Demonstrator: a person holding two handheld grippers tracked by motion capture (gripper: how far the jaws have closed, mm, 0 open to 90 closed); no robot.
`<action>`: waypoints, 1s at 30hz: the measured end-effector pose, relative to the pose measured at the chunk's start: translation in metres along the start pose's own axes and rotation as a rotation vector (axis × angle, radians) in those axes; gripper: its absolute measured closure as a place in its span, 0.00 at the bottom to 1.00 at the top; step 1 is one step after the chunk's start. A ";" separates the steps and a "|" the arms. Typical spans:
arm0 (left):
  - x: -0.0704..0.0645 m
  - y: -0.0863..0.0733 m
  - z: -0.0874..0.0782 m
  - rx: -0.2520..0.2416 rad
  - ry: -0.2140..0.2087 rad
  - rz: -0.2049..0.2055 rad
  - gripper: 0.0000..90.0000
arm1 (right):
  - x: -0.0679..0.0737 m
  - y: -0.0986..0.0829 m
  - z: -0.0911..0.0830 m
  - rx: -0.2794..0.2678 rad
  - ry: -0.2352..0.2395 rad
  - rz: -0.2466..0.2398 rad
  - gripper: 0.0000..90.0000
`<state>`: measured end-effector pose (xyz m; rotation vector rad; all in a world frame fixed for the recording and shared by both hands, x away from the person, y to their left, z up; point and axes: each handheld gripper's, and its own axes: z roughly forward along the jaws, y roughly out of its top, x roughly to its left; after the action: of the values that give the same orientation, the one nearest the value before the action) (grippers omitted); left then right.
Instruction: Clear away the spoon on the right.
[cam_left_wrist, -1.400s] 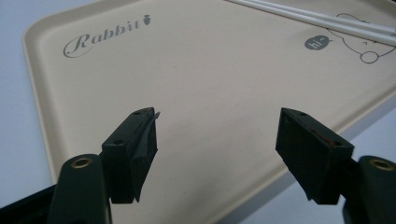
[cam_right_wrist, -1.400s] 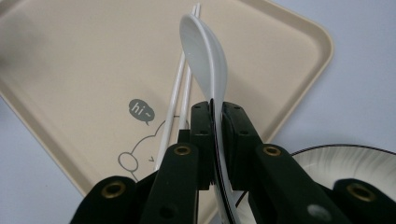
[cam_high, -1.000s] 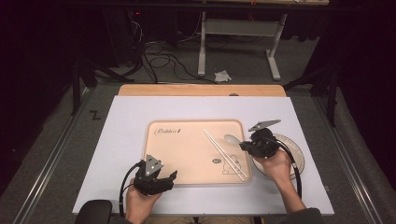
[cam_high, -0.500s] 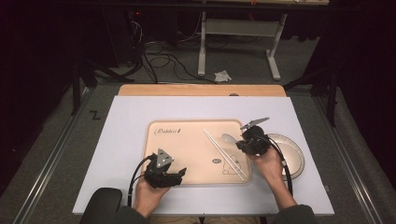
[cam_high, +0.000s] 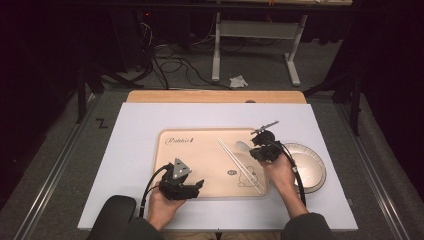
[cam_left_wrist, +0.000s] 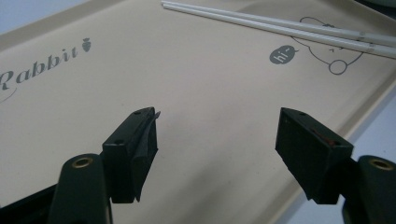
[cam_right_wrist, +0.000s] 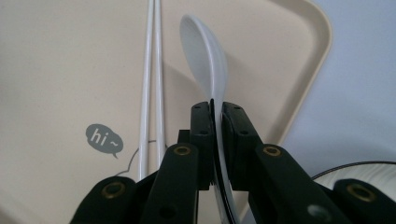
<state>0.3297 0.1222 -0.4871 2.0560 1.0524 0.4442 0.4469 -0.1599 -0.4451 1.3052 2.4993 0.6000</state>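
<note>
White bench, beige tray (cam_high: 200, 150): right tool (cam_right_wrist: 215, 116) clamps white spoon (cam_right_wrist: 205, 56) on edge—lower it flat beside chopsticks (cam_right_wrist: 153, 70); left tool (cam_left_wrist: 215, 135) open, idle.

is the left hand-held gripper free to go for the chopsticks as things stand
Probably yes. The left hand-held gripper is open and holds nothing, and bare tray lies between it and the chopsticks. The right hand-held gripper, shut on the spoon, sits close beside them and may crowd the far end.
</note>
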 end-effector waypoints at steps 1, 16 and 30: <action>0.000 0.000 -0.001 -0.002 0.001 0.002 0.33 | 0.000 0.001 0.002 0.008 -0.003 -0.007 0.95; -0.001 -0.007 -0.010 -0.026 0.019 -0.009 0.33 | 0.002 0.017 0.031 0.067 -0.033 0.005 0.95; 0.001 -0.020 -0.023 -0.024 0.078 -0.054 0.33 | 0.000 0.030 0.050 0.086 -0.010 0.013 0.95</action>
<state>0.3055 0.1417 -0.4878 1.9980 1.1412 0.5106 0.4893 -0.1325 -0.4751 1.3524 2.5364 0.4922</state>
